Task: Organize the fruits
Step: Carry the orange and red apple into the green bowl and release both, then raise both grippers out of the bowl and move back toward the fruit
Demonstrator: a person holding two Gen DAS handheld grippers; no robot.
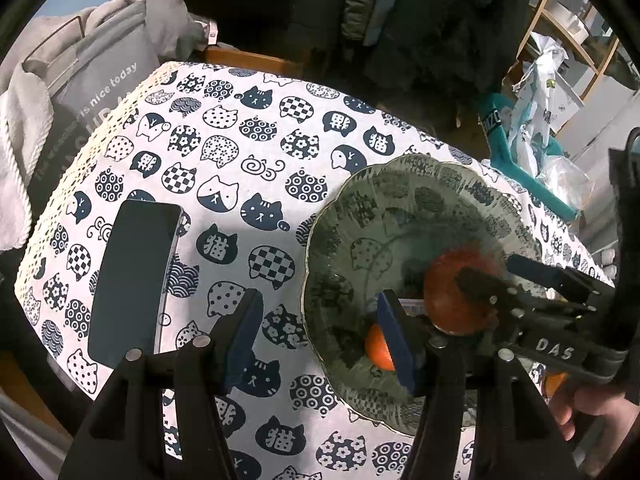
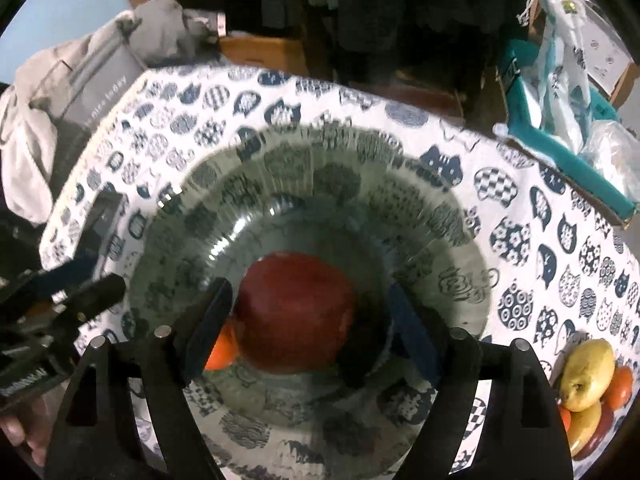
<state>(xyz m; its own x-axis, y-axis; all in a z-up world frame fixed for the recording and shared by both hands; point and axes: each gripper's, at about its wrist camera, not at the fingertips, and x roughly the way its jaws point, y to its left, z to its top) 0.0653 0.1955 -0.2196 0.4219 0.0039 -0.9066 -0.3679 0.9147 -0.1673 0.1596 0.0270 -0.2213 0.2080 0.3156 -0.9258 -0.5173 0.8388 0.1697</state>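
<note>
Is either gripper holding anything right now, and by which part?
Nothing is held. The right gripper stands open astride the red apple resting in the bowl, pads clear of it. The left gripper is open and empty.

Cat-print tablecloth (image 1: pixel 248 140), wooden shelving (image 1: pixel 560 32) behind, dark coats (image 1: pixel 420 20).

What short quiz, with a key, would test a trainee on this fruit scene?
1. True or false: the bowl holds no fruit.
2. What sits between the fingers of the right gripper? A apple; B spoon; C cup.
3. Which fruit lies beside the apple in the bowl?

Key: 1 false; 2 A; 3 the orange.
</note>
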